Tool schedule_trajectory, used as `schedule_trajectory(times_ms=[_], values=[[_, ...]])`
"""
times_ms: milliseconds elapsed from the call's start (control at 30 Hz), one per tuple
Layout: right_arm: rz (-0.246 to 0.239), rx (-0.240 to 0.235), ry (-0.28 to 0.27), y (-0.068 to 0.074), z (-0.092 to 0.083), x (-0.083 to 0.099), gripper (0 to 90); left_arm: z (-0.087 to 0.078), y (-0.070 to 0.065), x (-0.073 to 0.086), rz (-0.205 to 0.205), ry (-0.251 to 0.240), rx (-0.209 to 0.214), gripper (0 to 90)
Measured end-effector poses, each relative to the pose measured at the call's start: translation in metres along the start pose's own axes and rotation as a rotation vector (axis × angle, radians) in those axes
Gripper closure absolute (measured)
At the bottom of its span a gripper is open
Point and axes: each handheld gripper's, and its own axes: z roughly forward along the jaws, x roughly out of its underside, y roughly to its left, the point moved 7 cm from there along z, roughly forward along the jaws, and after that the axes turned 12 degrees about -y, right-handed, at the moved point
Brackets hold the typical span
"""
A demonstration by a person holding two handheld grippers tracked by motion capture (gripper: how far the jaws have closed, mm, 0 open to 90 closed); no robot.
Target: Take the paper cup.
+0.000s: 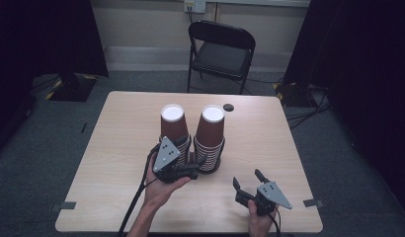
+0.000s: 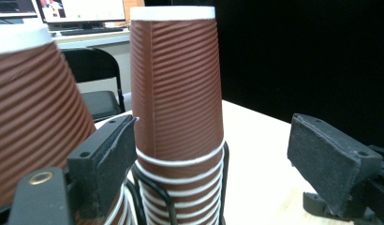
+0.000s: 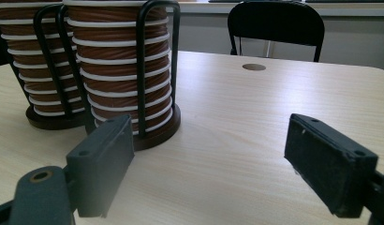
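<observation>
While two stacks of brown cups are standing upside down side by side on the table (image 1: 121, 148) in the high view, the left gripper (image 1: 183, 155) is reaching in at the base of the left stack (image 1: 173, 129), with the right stack (image 1: 210, 136) just beside it. The right gripper (image 1: 247, 178) is hovering nearer the person, jaws spread, holding nothing.

Along the left gripper's jaws, wide apart and empty, the right stack (image 2: 178, 117) is standing between them in its wire rack (image 2: 152, 197).

Through the right gripper's wide, empty jaws, both racks (image 3: 143, 70) are sitting on round bases, well ahead.
</observation>
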Motion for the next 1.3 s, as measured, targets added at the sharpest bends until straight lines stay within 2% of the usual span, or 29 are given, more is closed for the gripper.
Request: schedule_trajectory(times_ms=[233,433,533,600,667,733,800,867,933,967,1033,1200,1300], values=[[0.001,-0.001,-0.001,0.0,0.0,0.0,15.2,0.012,0.002,-0.014,0.004,-0.002,-0.011,15.5],[0.004,0.003,-0.002,-0.001,0.0,0.0,15.5,0.024,0.001,-0.023,0.013,0.001,0.004,15.6],[0.004,0.002,-0.003,-0.001,0.0,0.0,15.5,0.027,0.001,-0.026,0.021,0.002,-0.003,15.6],[0.004,0.004,-0.005,-0.001,0.0,0.0,15.6,0.033,0.002,-0.032,0.023,-0.013,-0.013,15.6],[0.003,0.002,-0.004,-0.001,0.0,0.0,15.8,0.038,0.005,-0.036,0.025,-0.027,-0.044,15.8],[0.006,-0.001,0.0,-0.001,0.0,0.0,15.9,0.045,0.007,-0.041,0.007,-0.03,-0.047,15.8],[0.004,-0.001,-0.003,-0.001,0.0,0.0,15.9,0.049,0.008,-0.044,0.015,-0.031,-0.055,15.8],[0.006,-0.003,-0.004,-0.001,0.0,0.0,15.9,0.053,0.008,-0.046,0.028,-0.018,-0.047,15.8],[0.006,-0.003,-0.005,-0.001,0.0,0.0,15.9,0.056,0.009,-0.047,0.043,-0.007,-0.057,15.8],[0.005,-0.003,-0.005,0.0,0.0,0.0,16.0,0.058,0.009,-0.048,0.038,-0.01,-0.052,17.1],[0.004,-0.006,0.0,0.0,0.0,0.0,16.0,0.062,0.01,-0.047,0.053,0.003,-0.066,20.6],[0.004,-0.008,0.0,0.0,0.0,0.0,16.1,0.069,0.013,-0.051,0.034,0.011,-0.085,18.2],[0.003,-0.01,0.001,0.0,0.0,0.0,16.1,0.074,0.014,-0.053,0.038,0.028,-0.087,17.4]])
